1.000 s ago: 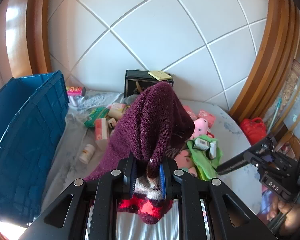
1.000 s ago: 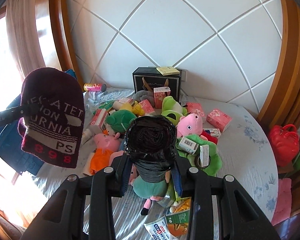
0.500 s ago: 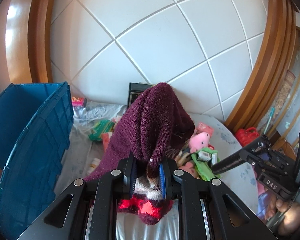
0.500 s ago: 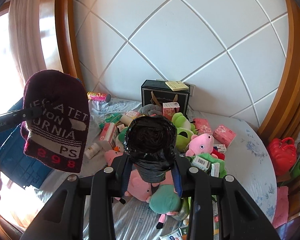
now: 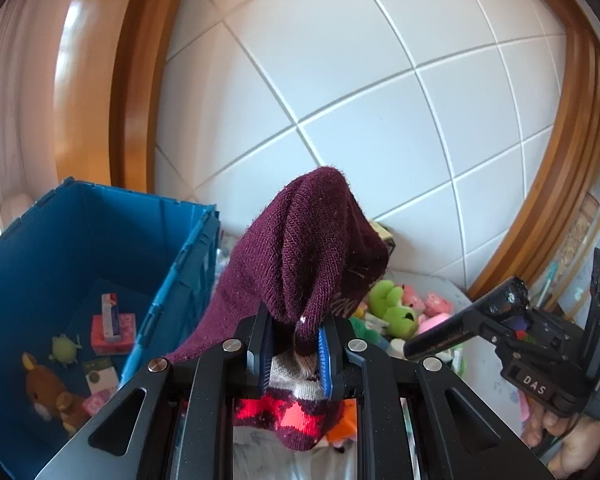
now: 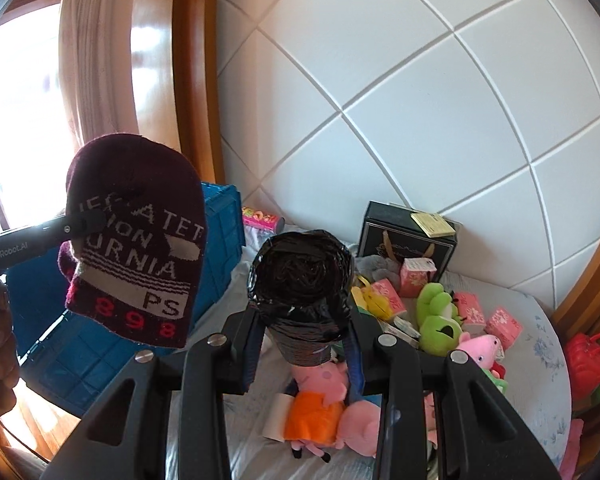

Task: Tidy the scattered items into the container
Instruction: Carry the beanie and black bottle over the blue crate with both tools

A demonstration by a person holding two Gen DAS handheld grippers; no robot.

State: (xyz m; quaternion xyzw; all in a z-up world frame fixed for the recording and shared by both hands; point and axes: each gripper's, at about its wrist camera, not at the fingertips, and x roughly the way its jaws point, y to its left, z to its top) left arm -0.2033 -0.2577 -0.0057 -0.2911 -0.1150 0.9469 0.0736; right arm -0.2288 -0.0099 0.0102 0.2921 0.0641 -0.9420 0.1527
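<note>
Beanie, maroon knit | left tongs pinching it | right tongs clamping glossy black roll

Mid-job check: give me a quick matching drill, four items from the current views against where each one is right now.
Items:
1. maroon knit beanie
2. black bag roll
3. brown plush bunny
4. yellow sticky-note pad

Places:
A. on top of the black gift box
B. clamped in the right claw
C. on the floor of the blue crate
D. clamped in the left claw

Pairs: 1-D, 2-B, 3-C, 4-A
</note>
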